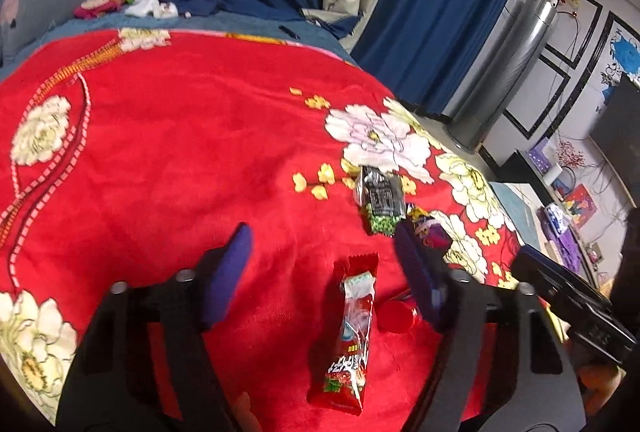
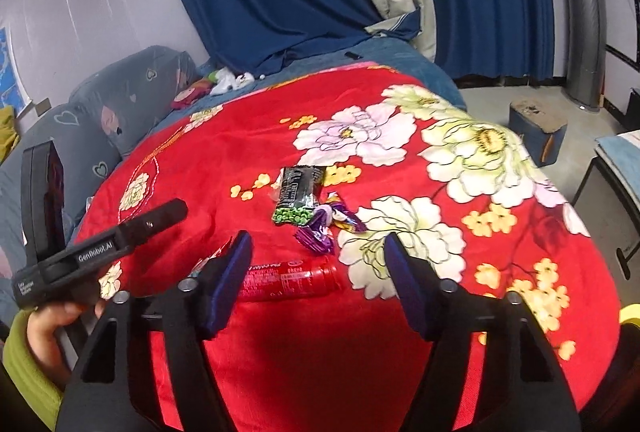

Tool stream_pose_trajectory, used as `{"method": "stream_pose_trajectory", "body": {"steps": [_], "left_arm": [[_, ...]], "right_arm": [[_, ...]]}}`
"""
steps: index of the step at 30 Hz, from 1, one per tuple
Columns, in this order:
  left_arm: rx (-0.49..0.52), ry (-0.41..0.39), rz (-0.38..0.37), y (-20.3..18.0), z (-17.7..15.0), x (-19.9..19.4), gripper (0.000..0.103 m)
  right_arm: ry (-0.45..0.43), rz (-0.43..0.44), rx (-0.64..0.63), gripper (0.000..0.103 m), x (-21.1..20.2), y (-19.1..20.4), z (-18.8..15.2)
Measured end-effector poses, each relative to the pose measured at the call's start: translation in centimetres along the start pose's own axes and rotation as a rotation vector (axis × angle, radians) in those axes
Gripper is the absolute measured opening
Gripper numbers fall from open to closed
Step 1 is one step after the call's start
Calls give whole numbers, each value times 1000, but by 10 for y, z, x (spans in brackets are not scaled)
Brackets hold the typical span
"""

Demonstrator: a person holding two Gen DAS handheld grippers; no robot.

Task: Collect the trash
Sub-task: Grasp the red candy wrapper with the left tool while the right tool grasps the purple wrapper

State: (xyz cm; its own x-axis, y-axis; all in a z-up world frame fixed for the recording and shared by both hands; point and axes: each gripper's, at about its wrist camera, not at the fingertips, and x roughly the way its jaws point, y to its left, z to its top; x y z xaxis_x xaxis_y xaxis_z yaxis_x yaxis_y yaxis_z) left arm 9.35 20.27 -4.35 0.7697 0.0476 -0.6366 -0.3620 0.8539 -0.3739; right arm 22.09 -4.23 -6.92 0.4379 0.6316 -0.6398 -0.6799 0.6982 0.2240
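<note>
Your left gripper point(image 1: 324, 252) straddles the wrapper point(image 1: 349, 336), jaws apart, ready to pinch; right gripper point(image 2: 318, 260) hovers empty, unclenched, over the bottle point(image 2: 292, 282)

Both my wrist cameras look steeply down, close over the red blanket point(image 1: 160, 152); both show the black-green wrapper point(image 2: 298, 194).

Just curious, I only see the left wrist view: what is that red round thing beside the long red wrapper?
Observer: A red bottle, lying on its side.
Operator: Is anything near it?
Observer: The right gripper points at it, jaws open, not touching.
Operator: Who holds the left gripper?
Observer: A hand in a green sleeve.
</note>
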Motion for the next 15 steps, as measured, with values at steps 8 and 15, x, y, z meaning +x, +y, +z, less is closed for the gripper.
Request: {"method": "stream_pose_trajectory", "body": {"steps": [8, 15], "left_arm": [[-85, 88, -108, 13, -7, 17, 30], [-103, 125, -151, 11, -11, 23, 30]], "right_arm": [[73, 14, -20, 42, 39, 4, 7], [120, 8, 13, 25, 66, -1, 6]]}}
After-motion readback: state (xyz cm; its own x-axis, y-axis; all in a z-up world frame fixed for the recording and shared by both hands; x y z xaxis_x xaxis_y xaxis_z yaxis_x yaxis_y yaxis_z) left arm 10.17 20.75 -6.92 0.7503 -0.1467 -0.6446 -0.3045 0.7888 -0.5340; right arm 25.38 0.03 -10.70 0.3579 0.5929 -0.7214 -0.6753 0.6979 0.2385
